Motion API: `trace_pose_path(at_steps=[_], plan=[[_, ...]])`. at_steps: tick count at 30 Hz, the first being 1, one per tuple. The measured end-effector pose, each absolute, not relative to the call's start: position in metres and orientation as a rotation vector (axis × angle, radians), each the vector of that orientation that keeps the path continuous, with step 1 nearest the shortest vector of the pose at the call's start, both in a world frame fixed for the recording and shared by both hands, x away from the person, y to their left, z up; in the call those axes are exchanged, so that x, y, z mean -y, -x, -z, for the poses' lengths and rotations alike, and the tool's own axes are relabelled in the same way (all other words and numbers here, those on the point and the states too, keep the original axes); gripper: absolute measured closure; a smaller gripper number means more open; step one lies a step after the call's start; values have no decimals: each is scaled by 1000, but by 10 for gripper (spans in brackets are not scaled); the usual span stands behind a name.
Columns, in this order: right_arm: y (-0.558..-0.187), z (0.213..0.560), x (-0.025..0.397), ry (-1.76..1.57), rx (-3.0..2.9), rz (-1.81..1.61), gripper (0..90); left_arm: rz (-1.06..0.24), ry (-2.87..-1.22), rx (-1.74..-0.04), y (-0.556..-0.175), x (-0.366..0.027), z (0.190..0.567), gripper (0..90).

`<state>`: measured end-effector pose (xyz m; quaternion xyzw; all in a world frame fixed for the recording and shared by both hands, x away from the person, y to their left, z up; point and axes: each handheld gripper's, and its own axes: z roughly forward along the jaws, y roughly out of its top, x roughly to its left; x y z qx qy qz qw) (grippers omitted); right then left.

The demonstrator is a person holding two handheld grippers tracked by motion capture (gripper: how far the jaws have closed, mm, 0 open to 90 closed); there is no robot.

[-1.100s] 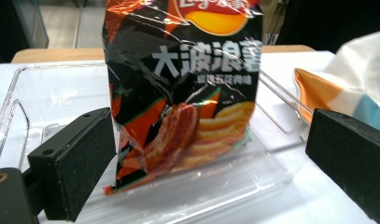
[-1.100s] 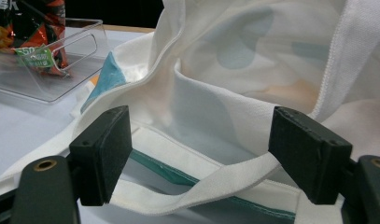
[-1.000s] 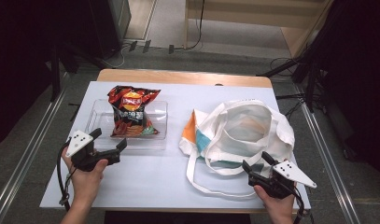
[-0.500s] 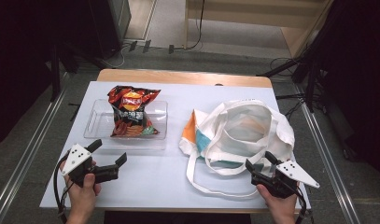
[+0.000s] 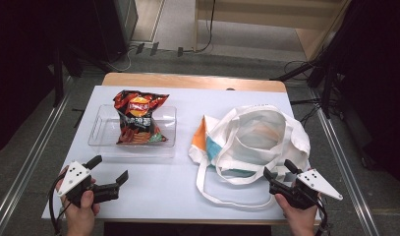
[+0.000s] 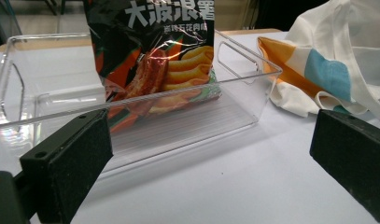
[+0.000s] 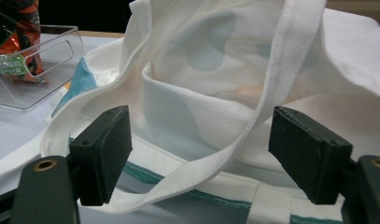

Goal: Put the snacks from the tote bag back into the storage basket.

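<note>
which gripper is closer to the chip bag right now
Left. The left gripper sits just in front of the clear tray holding the chip bag; the right gripper is across the table by the tote bag.

chip bag (image 5: 137, 117): glossy foil | bin (image 5: 101, 133): clear smooth plastic | tote (image 5: 266, 135): matt woven cloth

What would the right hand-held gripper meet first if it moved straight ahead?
Probably the tote bag's white strap, which crosses between the open jaws of the right hand-held gripper; the bag lies just behind it.
</note>
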<state>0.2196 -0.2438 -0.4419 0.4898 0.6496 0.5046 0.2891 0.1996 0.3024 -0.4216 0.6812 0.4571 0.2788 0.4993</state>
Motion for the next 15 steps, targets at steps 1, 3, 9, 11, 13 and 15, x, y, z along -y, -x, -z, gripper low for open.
trace_pose_path(at_steps=[1, 3, 9, 11, 13, 15], plan=[[-219, 442, 245, -1314, -1729, -1348, 220, -685, -1649, -1111, -199, -304, 422, 0], [-218, 442, 247, -1315, -1721, -1345, 220, -678, -1640, -1117, -199, -307, 423, 0], [-218, 441, 254, -1320, -1695, -1338, 220, -692, -1638, -1128, -200, -313, 424, 0], [-219, 441, 255, -1324, -1693, -1334, 220, -692, -1640, -1133, -200, -315, 426, 0], [-219, 440, 255, -1328, -1687, -1334, 220, -691, -1650, -1139, -201, -316, 429, 0], [-220, 440, 255, -1323, -1685, -1334, 220, -693, -1661, -1144, -202, -318, 431, 0]])
